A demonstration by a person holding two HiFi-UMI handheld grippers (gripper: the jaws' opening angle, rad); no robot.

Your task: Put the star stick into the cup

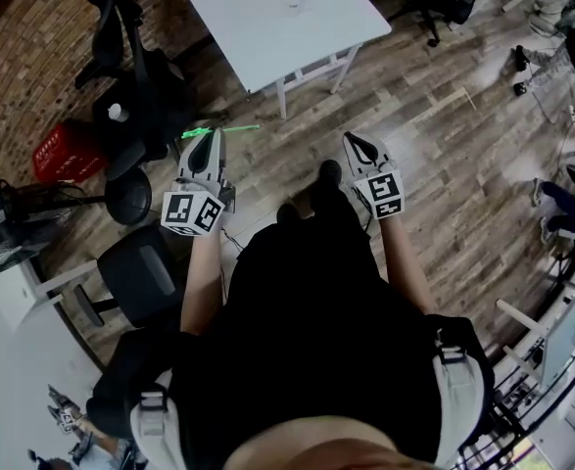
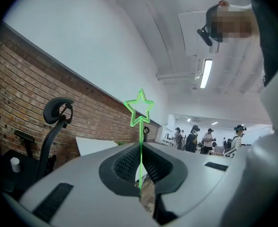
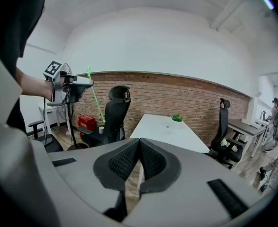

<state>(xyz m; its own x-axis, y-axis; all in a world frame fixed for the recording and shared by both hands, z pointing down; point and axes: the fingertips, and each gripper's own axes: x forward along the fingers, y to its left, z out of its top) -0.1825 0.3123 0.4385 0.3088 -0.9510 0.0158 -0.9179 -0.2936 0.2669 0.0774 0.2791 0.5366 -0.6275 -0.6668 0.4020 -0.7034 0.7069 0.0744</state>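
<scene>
The star stick (image 2: 140,112) is thin and bright green, with an outline star at its top. My left gripper (image 2: 140,183) is shut on its lower shaft and holds it upright in the air. In the head view the stick (image 1: 220,128) juts out from the left gripper (image 1: 208,137), well short of the white table (image 1: 267,37). A small clear cup (image 3: 167,127) stands on that table (image 3: 153,131), next to a green item (image 3: 177,118). My right gripper (image 3: 139,145) is shut with nothing in it and hovers beside the left one (image 3: 75,86).
Black office chairs (image 1: 135,76) stand left of the table, with a red crate (image 1: 62,150) and a floor fan (image 1: 32,213) beyond. Another chair (image 3: 222,126) sits to the table's right. Several people stand far off (image 2: 205,138). The floor is wood.
</scene>
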